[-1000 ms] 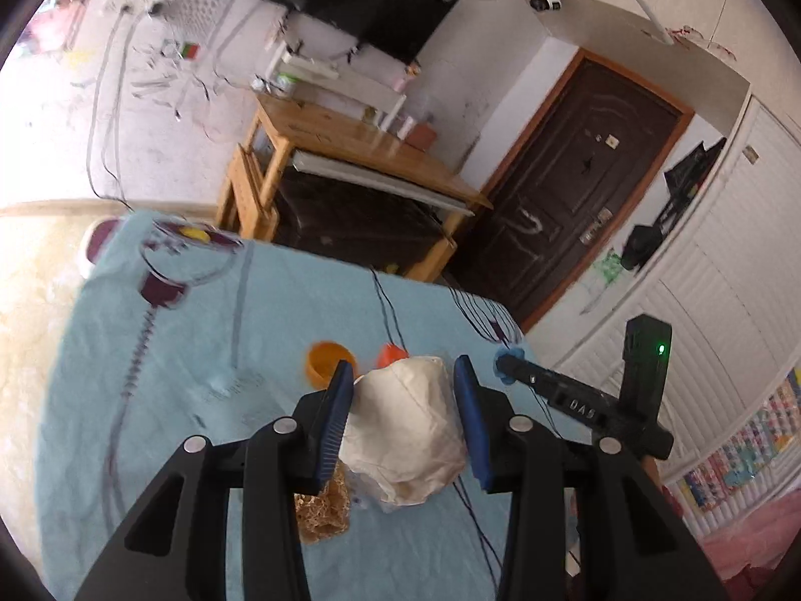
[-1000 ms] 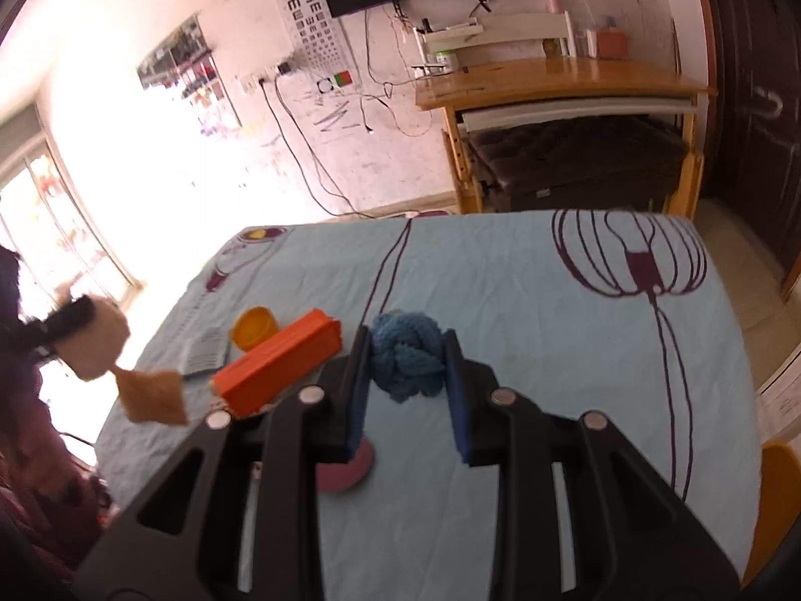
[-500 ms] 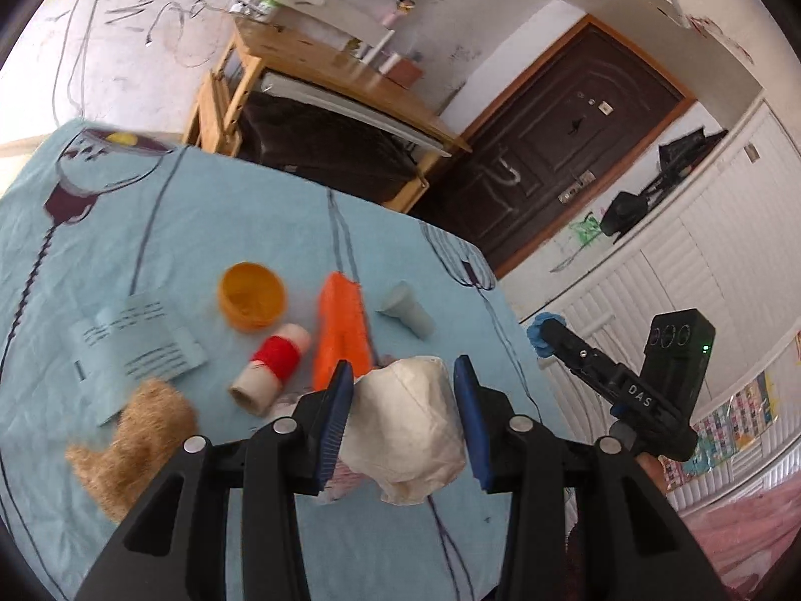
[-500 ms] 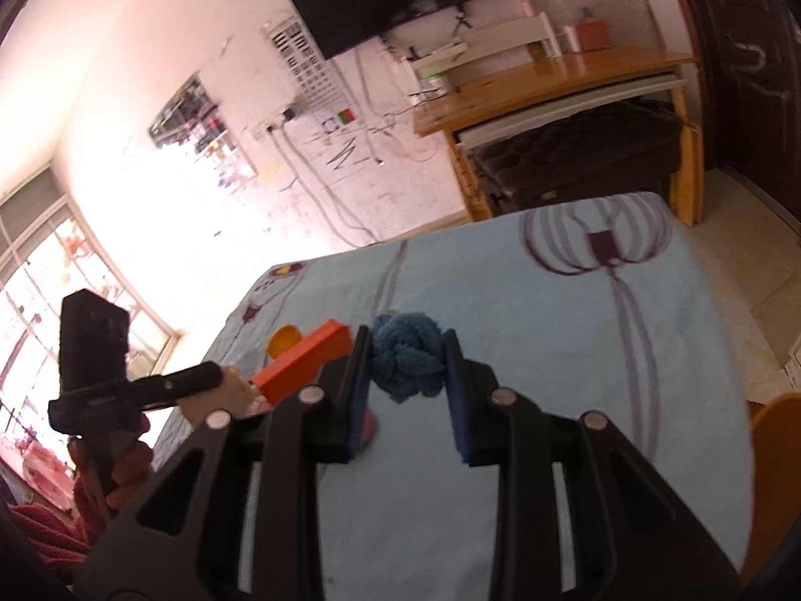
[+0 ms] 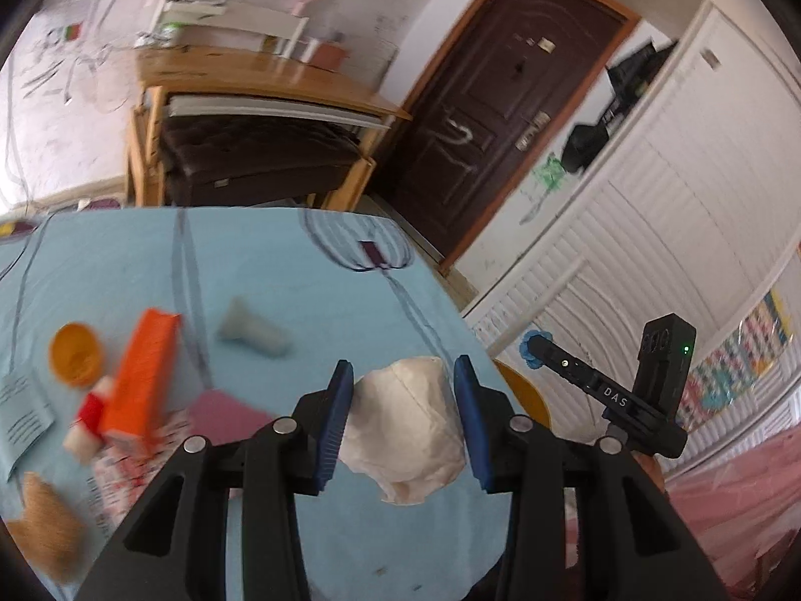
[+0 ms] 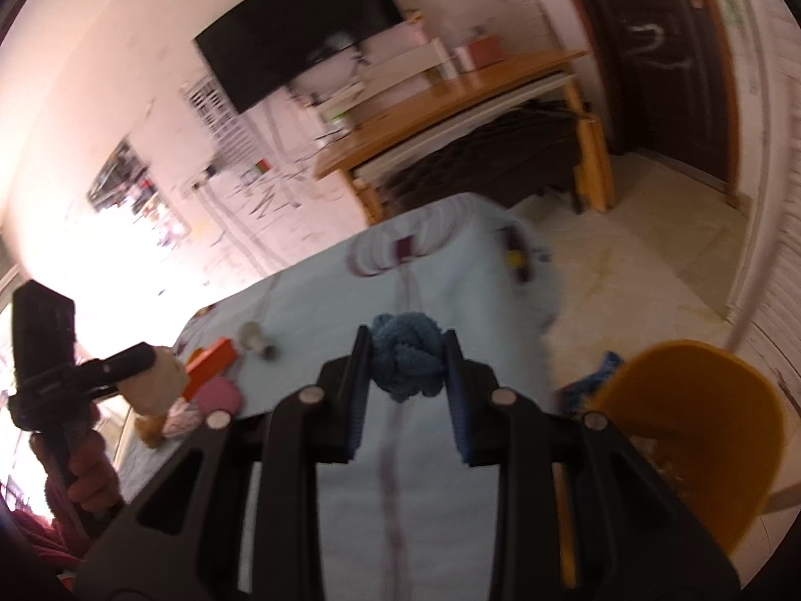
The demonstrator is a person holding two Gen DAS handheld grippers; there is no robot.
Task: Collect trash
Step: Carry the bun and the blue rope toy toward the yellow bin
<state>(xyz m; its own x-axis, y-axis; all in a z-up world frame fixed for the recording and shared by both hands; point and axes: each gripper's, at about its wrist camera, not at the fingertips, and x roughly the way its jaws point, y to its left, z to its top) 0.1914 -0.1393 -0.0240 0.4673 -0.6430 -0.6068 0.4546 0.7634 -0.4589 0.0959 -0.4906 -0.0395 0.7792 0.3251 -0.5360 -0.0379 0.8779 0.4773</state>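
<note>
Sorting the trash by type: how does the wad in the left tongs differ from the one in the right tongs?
The left tongs hold a white paper wad; the right tongs hold a blue yarn ball. The paper wad is smooth, creased and sags below the pads; the yarn ball is knotted, fuzzy and compact. The paper wad looks bulkier. Both are pinched between blue pads, lifted off the table.

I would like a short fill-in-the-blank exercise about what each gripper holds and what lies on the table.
1. The left gripper holds a crumpled ____ paper wad.
2. The right gripper holds a knotted cloth ball coloured ____.
3. The long box lying on the tablecloth is ____.

Missing words: white; blue; orange
</note>
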